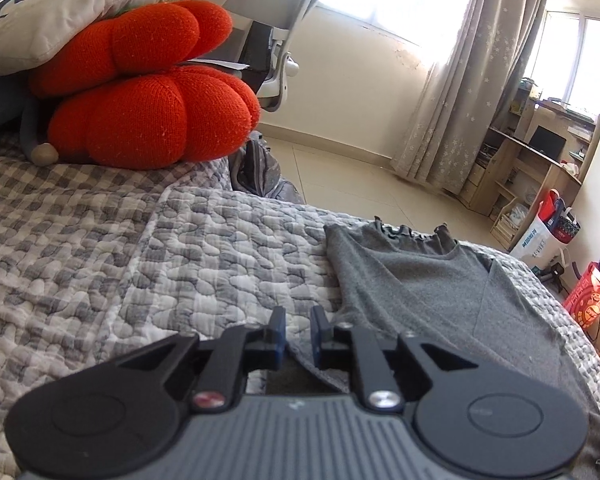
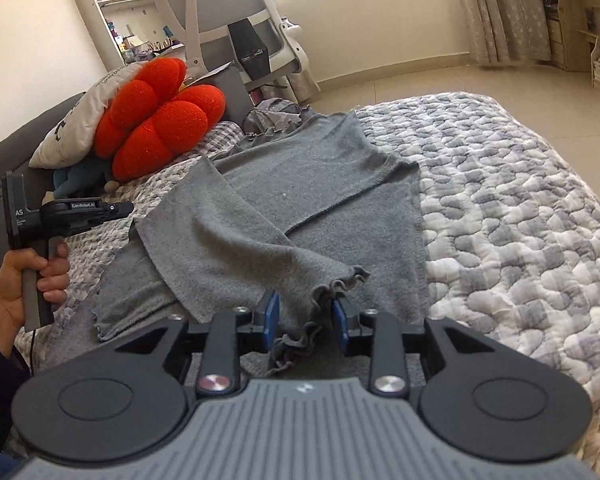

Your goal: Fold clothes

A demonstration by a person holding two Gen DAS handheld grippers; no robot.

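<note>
A grey knit top (image 2: 320,172) with ruffled hems lies flat on the quilted bed (image 2: 500,208). One long sleeve (image 2: 228,236) runs diagonally across the body towards me, slightly raised. Its ruffled cuff (image 2: 342,280) is bunched between the blue pads of my right gripper (image 2: 305,312), which is shut on it. A hand (image 2: 28,280) holds my left gripper (image 2: 118,209) in the air beside the top's left edge. In the left wrist view my left gripper (image 1: 299,330) is narrowly open with nothing gripped, and the top (image 1: 420,284) lies ahead and to the right.
Two red knitted cushions (image 2: 160,120) and a white pillow (image 2: 84,120) are stacked at the head of the bed. A white office chair (image 2: 236,32) stands behind them. The bed's far edge drops to a tiled floor (image 1: 360,176). Bags (image 1: 548,224) sit by a wooden desk.
</note>
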